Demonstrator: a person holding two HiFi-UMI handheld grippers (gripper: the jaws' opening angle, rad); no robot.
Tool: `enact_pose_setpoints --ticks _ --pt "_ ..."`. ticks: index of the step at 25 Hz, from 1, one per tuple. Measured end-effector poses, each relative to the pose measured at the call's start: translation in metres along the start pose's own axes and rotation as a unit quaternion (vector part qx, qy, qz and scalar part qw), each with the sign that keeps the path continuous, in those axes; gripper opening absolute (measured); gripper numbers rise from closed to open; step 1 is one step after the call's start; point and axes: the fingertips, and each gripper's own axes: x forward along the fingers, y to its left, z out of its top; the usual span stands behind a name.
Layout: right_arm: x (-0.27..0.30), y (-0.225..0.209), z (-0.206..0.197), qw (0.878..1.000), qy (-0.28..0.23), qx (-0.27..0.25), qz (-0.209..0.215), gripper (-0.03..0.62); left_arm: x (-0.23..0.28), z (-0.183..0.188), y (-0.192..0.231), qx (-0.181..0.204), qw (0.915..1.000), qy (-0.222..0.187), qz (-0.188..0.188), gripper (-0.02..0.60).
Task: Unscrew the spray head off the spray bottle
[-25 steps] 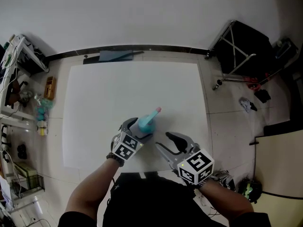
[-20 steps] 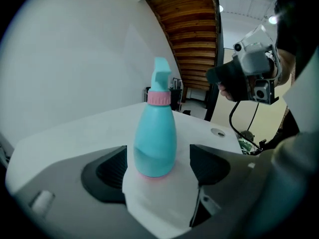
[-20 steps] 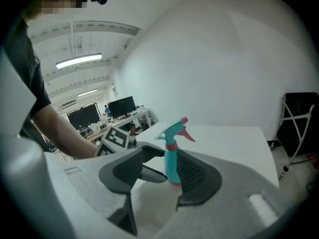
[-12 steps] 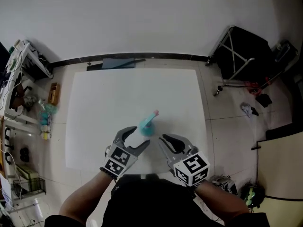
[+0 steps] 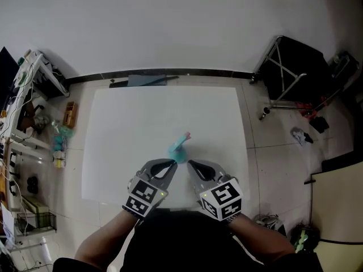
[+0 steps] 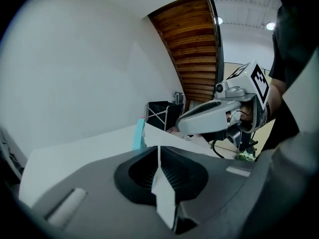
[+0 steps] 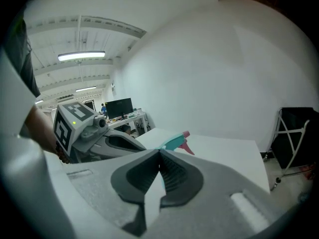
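While my left gripper (image 5: 169,165) and right gripper (image 5: 191,165) tilt down together, jaws just closed on nothing, near the table's (image 5: 136,118) front edge, the spray bottle (image 5: 178,148) sits just ahead.

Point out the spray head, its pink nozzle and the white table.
spray head (image 5: 177,151): head view, on its teal body.
pink nozzle (image 7: 186,134): right gripper view, on its tip.
white table (image 5: 142,118): head view, on the bare top.

Looks like an office-style lab workroom. Shown by a white table (image 5: 142,118) on a tiled floor (image 5: 272,140), cluttered racks (image 5: 25,101) at 9 o'clock and a black folding cart (image 5: 298,61) at 2 o'clock; in the right gripper view, a monitor (image 7: 118,107) on desks (image 7: 134,121) under ceiling strip lights (image 7: 81,56); in the left gripper view, wood panelling (image 6: 194,54) at 12 o'clock
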Motion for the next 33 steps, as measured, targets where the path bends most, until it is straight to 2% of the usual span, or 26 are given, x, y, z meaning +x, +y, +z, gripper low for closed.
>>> enact_pose_setpoints --ticks 1,8,33 --pt "0.001 0.001 0.0 1.0 0.0 0.001 0.002 -0.008 0.0 0.0 0.0 0.0 1.0 0.0 0.001 0.014" --pt "0.01 0.005 -0.002 1.0 0.003 0.001 0.014 -0.008 0.002 0.0 0.0 -0.017 0.9999 0.001 0.003 0.012" --pt "0.016 0.008 -0.005 1.0 0.014 -0.004 0.013 -0.008 0.004 0.002 0.0 -0.009 0.9999 0.009 -0.004 0.012"
